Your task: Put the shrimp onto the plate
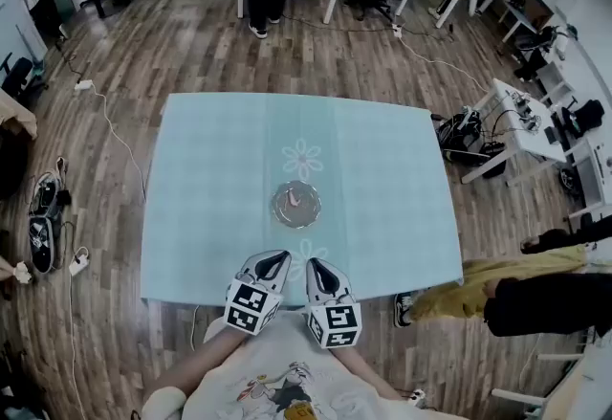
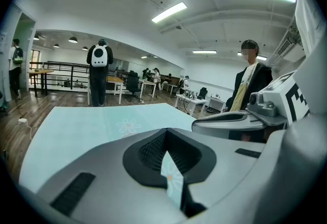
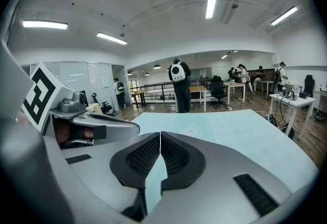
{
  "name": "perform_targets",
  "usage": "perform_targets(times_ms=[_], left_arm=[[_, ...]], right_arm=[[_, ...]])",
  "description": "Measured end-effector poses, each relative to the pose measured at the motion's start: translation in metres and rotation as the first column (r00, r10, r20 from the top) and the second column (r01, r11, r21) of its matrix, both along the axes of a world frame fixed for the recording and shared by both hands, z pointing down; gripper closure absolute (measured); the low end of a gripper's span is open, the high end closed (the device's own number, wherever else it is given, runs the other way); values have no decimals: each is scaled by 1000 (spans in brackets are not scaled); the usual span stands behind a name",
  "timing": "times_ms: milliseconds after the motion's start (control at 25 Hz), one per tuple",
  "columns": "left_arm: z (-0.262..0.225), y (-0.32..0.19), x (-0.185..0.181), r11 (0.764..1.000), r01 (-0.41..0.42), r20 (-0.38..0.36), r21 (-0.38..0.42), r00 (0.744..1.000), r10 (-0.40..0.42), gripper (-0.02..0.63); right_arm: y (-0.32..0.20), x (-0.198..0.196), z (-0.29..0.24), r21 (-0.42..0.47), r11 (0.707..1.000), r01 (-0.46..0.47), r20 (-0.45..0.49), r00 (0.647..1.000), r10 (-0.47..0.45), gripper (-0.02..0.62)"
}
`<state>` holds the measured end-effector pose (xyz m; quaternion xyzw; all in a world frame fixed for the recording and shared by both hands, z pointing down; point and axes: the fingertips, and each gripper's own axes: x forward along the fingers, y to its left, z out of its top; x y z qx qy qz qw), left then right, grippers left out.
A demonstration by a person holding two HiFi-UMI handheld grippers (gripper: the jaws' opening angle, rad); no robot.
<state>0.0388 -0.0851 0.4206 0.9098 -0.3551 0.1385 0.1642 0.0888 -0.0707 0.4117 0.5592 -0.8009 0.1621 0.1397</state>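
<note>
- Shows the left gripper point(image 1: 277, 258) clenched. In the left gripper view its ribbed black pads point(image 2: 152, 150) meet at the tips, gripping nothing, with only a sliver of cloth visible through the gap behind them.
- Shows the right gripper point(image 1: 314, 265) clenched on nothing as well, its pads point(image 3: 176, 155) pressed together along their forward edge.
- Places both grippers side by side, just apart, over the near edge of the pale teal tablecloth point(image 1: 210, 198), tilted slightly downward.
- Finds the shrimp point(image 1: 302, 202), pinkish, lying on the round plate point(image 1: 275, 208), ahead of both pairs of jaws and well apart from them, roughly on the line running out between the two.
- Puts a daisy print point(image 1: 302, 160) beyond the plate, farther still from the jaws.
- Catches a bystander in yellow and black point(image 1: 507, 289) off to the right of the right jaws, beside the table.
- Picks out a person with a white backpack point(image 3: 177, 72) standing past the far edge, straight ahead of the right jaws.
</note>
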Motion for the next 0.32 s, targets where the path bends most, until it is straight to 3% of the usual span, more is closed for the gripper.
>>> perform_targets(times_ms=[320], left_arm=[[2,19,17,998,-19,-26,-61,1000,18,598]], right_arm=[[25,15,7,-67,998,-16,-18,1000,15,568]])
